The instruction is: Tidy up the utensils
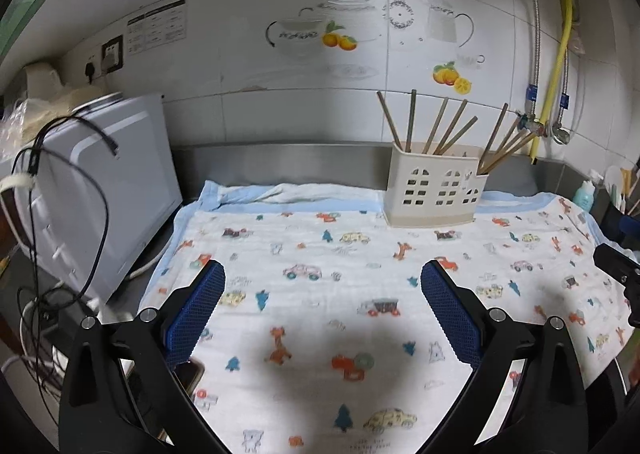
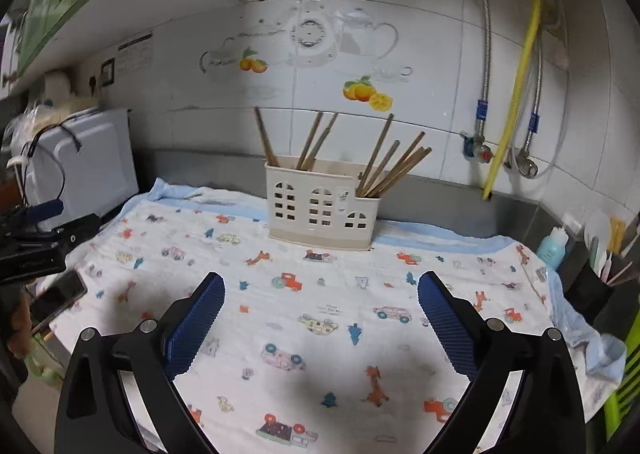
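- Tabletop (image 1: 552, 158), steel, lying under a printed cloth (image 1: 320, 254); no loose utensil is showing on the cloth.
- Cream holder (image 2: 320, 210) standing upright at the cloth's far edge, straight ahead of the right claw (image 2: 320, 284) and ahead-right of the left claw (image 1: 322, 274); the right is judged nearer.
- Chopsticks (image 2: 384, 158) all sitting in the holder, long axes running near-vertical, tops fanning outward, one cluster leaning right in the low end compartment; any regrouping would be calling for a reach forward and from above.
- Both claws hovering over the cloth, jaws spread wide, gripping nothing.
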A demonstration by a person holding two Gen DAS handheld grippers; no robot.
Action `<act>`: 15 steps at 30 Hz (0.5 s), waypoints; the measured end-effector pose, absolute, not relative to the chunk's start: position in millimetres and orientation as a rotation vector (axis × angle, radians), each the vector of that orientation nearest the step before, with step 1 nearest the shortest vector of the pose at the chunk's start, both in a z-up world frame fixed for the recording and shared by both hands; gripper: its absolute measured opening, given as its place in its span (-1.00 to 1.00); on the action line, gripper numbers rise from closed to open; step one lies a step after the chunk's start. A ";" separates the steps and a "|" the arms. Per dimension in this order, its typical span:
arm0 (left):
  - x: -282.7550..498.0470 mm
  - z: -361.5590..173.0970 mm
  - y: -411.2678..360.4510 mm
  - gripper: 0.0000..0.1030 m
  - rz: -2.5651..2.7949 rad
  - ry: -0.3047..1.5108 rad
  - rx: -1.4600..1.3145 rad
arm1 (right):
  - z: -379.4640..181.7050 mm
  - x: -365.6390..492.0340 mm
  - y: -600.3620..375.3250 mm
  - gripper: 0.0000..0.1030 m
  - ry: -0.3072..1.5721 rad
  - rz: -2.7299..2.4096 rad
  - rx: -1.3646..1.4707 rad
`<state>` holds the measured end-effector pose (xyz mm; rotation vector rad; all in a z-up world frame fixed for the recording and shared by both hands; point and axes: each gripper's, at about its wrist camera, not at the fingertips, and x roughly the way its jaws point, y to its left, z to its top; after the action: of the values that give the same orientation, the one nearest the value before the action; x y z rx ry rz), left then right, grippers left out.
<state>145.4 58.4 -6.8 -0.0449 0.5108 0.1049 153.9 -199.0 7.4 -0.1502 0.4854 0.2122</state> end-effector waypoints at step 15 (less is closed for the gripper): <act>107.4 -11.5 54.7 0.89 0.099 0.512 -0.080 | -3.2 117.1 -193.1 0.87 0.514 0.230 -0.059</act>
<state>107.4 54.7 -11.5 -0.0799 0.5119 0.0994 117.1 -193.1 -3.2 -0.0588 0.5139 0.2303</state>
